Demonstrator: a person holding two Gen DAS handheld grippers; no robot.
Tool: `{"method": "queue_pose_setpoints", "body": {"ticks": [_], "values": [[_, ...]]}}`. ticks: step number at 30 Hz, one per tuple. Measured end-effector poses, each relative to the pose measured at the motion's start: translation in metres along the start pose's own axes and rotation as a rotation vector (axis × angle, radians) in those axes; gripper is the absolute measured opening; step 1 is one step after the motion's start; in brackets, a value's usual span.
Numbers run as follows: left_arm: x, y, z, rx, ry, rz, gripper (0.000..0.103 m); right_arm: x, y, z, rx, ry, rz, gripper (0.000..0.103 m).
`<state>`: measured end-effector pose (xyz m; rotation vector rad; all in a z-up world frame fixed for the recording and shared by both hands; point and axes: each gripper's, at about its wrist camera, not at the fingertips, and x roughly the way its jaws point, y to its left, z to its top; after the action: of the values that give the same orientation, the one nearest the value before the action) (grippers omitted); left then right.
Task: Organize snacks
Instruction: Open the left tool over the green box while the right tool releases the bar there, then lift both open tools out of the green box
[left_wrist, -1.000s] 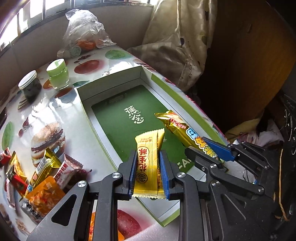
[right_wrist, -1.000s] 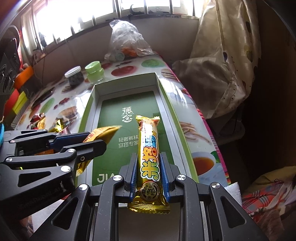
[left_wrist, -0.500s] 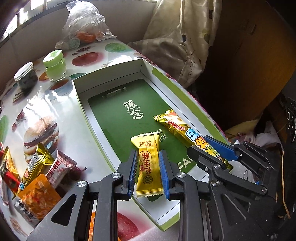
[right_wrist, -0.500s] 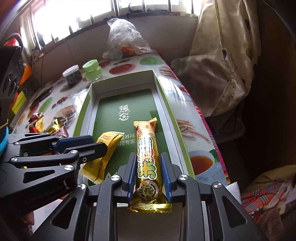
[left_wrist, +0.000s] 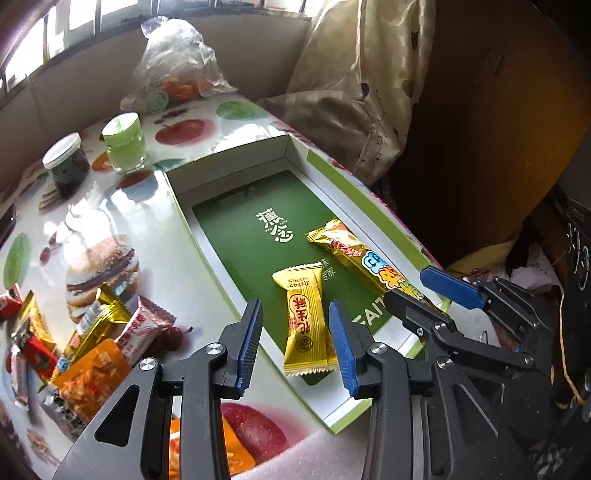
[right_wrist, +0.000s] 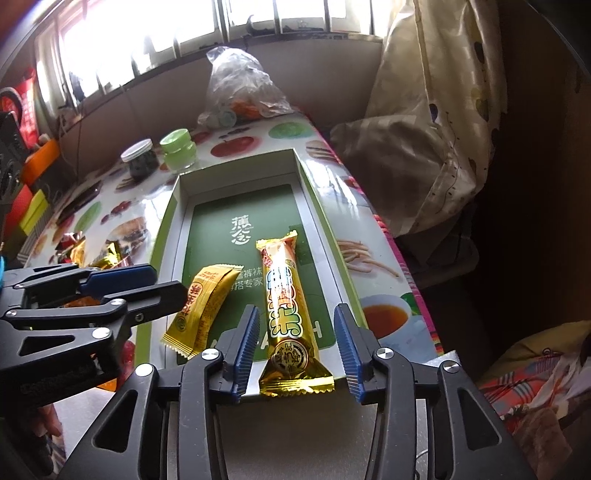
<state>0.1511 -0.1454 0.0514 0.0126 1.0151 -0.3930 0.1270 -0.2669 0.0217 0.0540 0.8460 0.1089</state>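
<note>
With blue pads just parted, left gripper (left_wrist: 295, 339) stands partly open around short yellow foil snack packet (left_wrist: 306, 321), pads clear of it. Right gripper (right_wrist: 295, 338) likewise partly open, straddling long gold foil snack bar (right_wrist: 288, 314) without pressing. Both snacks lie in one shallow green-floored cardboard box (left_wrist: 236, 192). Beyond: two lidded jars (left_wrist: 123, 142), one clear plastic bag (left_wrist: 177, 70); left of left gripper, heap of loose snack packets (left_wrist: 74, 354).

Black skeletal left gripper (left_wrist: 295, 343) and right gripper (right_wrist: 297, 341) — silver screws, ribbed blue jaws.
</note>
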Motion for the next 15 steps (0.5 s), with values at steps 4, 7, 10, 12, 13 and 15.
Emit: {"method": "queue_pose_setpoints", "body": {"ticks": [4,7,10,12,13,15], "values": [[-0.014,0.003,-0.004,0.004,-0.025,0.013,0.039,-0.012,0.002,0.0,0.003,-0.03,0.007,0.042],[-0.023,0.007,-0.009,0.002,-0.039,0.03,0.039,-0.021,0.008,0.0,-0.015,-0.054,0.019,0.042],[-0.035,0.013,-0.015,-0.001,-0.066,0.067,0.04,-0.028,0.015,-0.001,-0.031,-0.06,0.02,0.042],[-0.042,0.017,-0.018,-0.008,-0.081,0.078,0.049,-0.031,0.02,-0.001,-0.037,-0.066,0.033,0.042],[-0.045,0.019,-0.019,-0.012,-0.088,0.083,0.052,-0.033,0.023,-0.002,-0.045,-0.069,0.04,0.042],[-0.052,0.025,-0.023,-0.019,-0.102,0.096,0.052,-0.037,0.031,-0.003,-0.072,-0.074,0.051,0.042]]}}
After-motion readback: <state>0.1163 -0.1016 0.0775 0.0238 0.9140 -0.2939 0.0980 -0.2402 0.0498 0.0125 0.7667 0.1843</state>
